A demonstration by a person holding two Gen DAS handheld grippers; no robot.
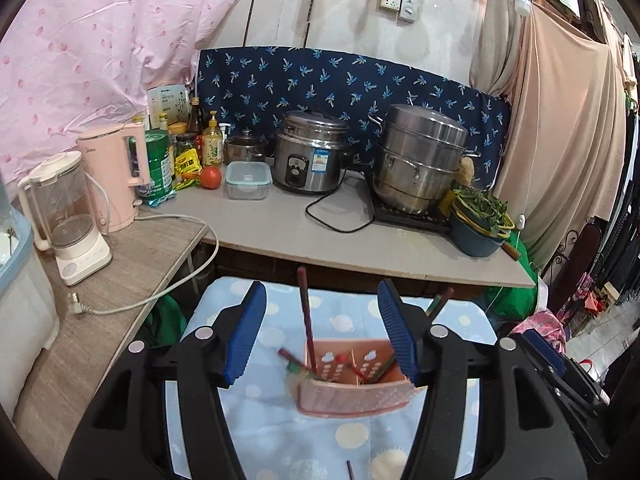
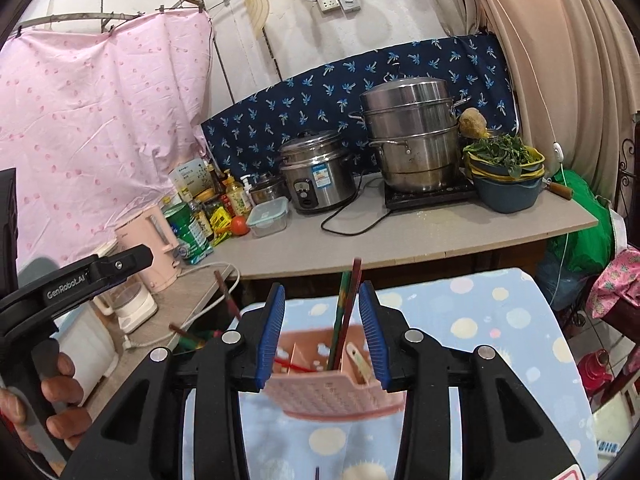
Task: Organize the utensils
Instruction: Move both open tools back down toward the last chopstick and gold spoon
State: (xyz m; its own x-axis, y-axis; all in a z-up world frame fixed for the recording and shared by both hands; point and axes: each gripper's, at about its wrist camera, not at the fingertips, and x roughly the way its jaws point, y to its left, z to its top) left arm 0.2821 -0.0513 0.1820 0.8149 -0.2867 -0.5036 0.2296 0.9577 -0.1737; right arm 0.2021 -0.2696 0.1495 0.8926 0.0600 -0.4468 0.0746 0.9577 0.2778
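Observation:
A pink perforated utensil holder [image 1: 352, 392] stands on a blue dotted cloth [image 1: 276, 436]. My left gripper [image 1: 320, 336] is open just above it, its blue pads apart. One dark red chopstick [image 1: 306, 312] stands upright between them and touches neither pad. Several coloured chopsticks lean inside the holder. In the right wrist view the holder [image 2: 332, 388] shows its compartments. My right gripper [image 2: 323, 332] is open around a green and red chopstick pair [image 2: 347, 312] that stands in the holder, free of the pads. A flat pale utensil [image 2: 360, 364] lies in the right compartment.
Behind the cloth runs a grey counter [image 1: 320, 240] with a rice cooker [image 1: 310, 156], a steel steamer pot [image 1: 420, 160], a bowl of greens [image 1: 480, 220], a pink kettle [image 1: 116, 176], a blender [image 1: 68, 216], bottles and a tomato. A loose chopstick [image 1: 350, 470] lies on the cloth. A hand [image 2: 56, 384] holds the left gripper's handle.

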